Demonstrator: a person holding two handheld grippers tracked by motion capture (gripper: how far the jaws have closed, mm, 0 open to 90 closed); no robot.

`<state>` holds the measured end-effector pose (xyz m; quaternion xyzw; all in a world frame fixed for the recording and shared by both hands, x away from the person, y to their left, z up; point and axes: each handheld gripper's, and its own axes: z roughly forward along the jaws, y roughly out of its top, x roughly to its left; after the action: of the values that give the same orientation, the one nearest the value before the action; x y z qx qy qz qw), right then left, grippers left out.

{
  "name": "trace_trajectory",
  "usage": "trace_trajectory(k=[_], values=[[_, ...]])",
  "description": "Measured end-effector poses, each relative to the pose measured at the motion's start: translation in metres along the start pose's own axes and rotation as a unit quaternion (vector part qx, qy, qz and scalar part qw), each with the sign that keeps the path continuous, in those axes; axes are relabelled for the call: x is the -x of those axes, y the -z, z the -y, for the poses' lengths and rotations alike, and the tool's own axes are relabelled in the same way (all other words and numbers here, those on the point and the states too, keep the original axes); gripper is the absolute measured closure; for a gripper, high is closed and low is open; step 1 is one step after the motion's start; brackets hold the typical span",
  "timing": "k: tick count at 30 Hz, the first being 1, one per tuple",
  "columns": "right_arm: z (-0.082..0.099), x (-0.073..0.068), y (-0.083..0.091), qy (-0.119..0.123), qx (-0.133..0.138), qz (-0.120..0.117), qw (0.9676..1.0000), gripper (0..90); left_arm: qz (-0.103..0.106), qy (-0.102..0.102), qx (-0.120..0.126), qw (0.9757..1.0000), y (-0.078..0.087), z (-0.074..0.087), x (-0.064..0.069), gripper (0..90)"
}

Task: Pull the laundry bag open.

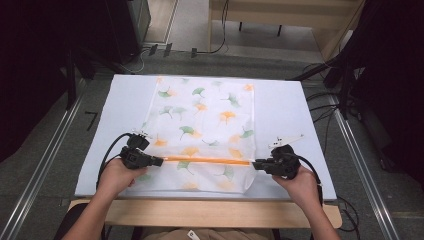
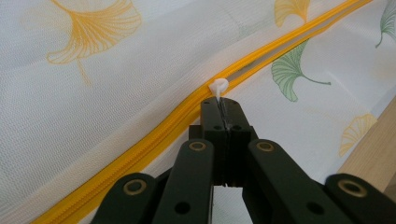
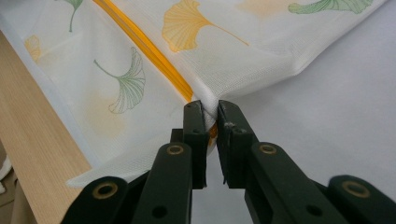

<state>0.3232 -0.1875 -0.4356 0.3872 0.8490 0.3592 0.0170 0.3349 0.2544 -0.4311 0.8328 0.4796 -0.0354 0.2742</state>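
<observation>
Mesh laundry bag (image 1: pixel 202 125), soft & light, held at both zip ends.
L gripper (image 2: pixel 219 100) clamped on white zip pull (image 2: pixel 218 87); R gripper (image 3: pixel 211 112) pinching bag edge by yellow zipper (image 1: pixel 205 160); likely needs countertension.

1. Table (image 1: pixel 220 212): light wooden top, its bare near edge exposed as a strip along the person's side.
2. White sheet (image 1: pixel 280 107): covers almost all of the tabletop, flat, reaching close to the left, right and far edges.
3. Mesh bag (image 1: pixel 205 120): white, printed with green and orange ginkgo leaves, lying flat on the sheet near its middle, running from the far edge to the near edge.
4. Orange zipper (image 1: pixel 207 160): crosses the bag left to right near its near end.
</observation>
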Motion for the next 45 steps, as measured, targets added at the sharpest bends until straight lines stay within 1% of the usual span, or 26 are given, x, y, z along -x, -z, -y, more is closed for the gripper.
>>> trace_trajectory(k=[2,6,7,10,13,21,22,23,24,26,27,28,31,34,36,37,38,45], values=[[0.000,0.000,0.000,-0.001,-0.001,0.000,1.0000,84.3,0.001,0.001,0.001,1.0000,0.000,0.000,0.000,90.0],[0.000,0.000,0.000,-0.001,0.000,0.001,1.0000,84.3,0.000,-0.004,-0.001,1.0000,0.000,0.000,0.000,90.0],[0.000,0.000,0.000,-0.001,-0.001,0.001,1.0000,84.3,0.002,-0.003,0.000,1.0000,0.000,0.000,0.000,90.0],[0.000,0.000,0.000,0.000,-0.001,0.001,1.0000,84.3,0.000,0.000,0.008,1.0000,0.001,0.000,0.000,90.0],[0.000,0.000,-0.001,0.001,-0.001,0.000,1.0000,84.3,-0.004,-0.004,0.005,1.0000,0.001,0.000,0.000,90.0],[0.000,0.000,0.000,0.000,0.000,0.000,1.0000,84.3,0.000,-0.002,0.005,1.0000,0.001,0.000,-0.001,90.0],[-0.001,0.000,0.000,0.000,0.001,0.000,1.0000,84.3,-0.001,-0.007,0.002,1.0000,0.002,0.000,-0.002,90.0],[-0.001,0.000,0.000,0.001,0.002,-0.001,1.0000,84.3,-0.003,-0.007,0.001,1.0000,0.002,0.001,-0.002,90.0],[-0.001,0.000,0.000,0.001,0.002,0.000,1.0000,84.3,0.000,-0.004,0.002,1.0000,0.002,0.001,-0.002,90.0],[-0.001,0.000,0.000,0.001,0.002,-0.001,1.0000,84.3,-0.002,-0.001,0.004,1.0000,0.003,0.001,-0.003,90.0],[-0.001,0.000,0.000,0.000,0.001,-0.001,1.0000,84.3,-0.001,-0.005,0.000,1.0000,0.004,0.002,-0.005,90.0],[-0.001,0.000,0.000,0.000,0.001,-0.001,1.0000,84.3,-0.003,-0.004,-0.001,1.0000,0.004,0.002,-0.005,90.0],[0.000,0.000,0.000,0.000,0.001,0.000,1.0000,84.3,-0.007,0.002,0.004,1.0000,0.006,0.004,-0.008,90.0],[0.000,0.000,0.000,0.000,-0.001,-0.001,1.0000,84.3,-0.003,0.006,0.007,1.0000,0.008,0.006,-0.011,90.0],[-0.001,0.000,0.000,0.001,-0.001,-0.001,1.0000,84.3,-0.007,0.003,0.006,1.0000,0.010,0.007,-0.012,90.0],[-0.001,0.000,0.000,0.001,-0.001,0.000,1.0000,84.3,-0.006,0.005,0.007,0.9999,0.010,0.007,-0.013,90.0],[0.000,0.000,0.000,0.000,0.000,0.000,1.0000,84.3,-0.011,0.005,0.004,0.9999,0.012,0.008,-0.015,90.0],[0.000,0.001,-0.001,0.002,-0.001,0.000,1.0000,84.3,-0.011,0.016,0.010,0.9998,0.018,0.014,-0.022,90.0]])
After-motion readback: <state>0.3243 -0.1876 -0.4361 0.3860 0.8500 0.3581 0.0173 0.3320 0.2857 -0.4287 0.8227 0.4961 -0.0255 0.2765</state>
